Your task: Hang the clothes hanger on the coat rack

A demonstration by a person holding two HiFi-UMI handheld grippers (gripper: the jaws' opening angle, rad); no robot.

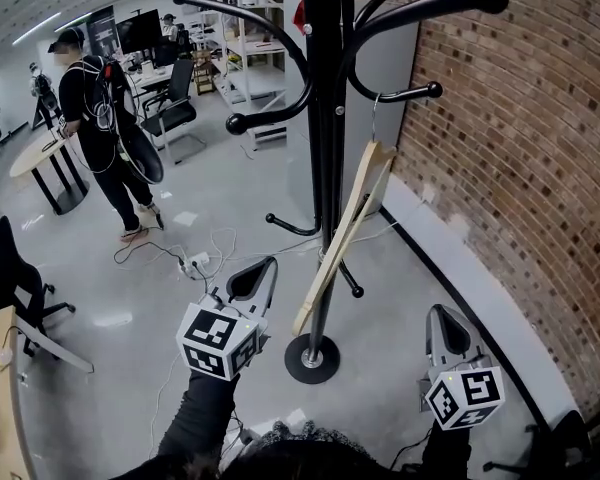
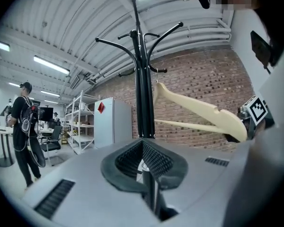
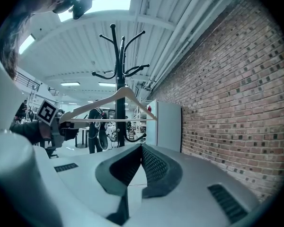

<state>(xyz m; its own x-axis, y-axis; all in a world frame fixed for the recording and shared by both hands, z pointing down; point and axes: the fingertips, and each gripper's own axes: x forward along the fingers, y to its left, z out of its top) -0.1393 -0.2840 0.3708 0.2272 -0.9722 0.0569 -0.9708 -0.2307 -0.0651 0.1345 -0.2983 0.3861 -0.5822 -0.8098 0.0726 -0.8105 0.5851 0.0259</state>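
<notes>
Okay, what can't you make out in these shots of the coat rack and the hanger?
- Top of the coat rack: head view, cut off by the upper edge.
- Base of the coat rack: both gripper views, hidden behind the left claw and the right claw.
- How the hook of the hanger sits on the arm: head view, too thin to judge.

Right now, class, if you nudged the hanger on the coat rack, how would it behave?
The hanger hangs only by its thin hook, so it would probably swing freely. Its pale, wood-like body looks rigid, unlikely to flex.
</notes>
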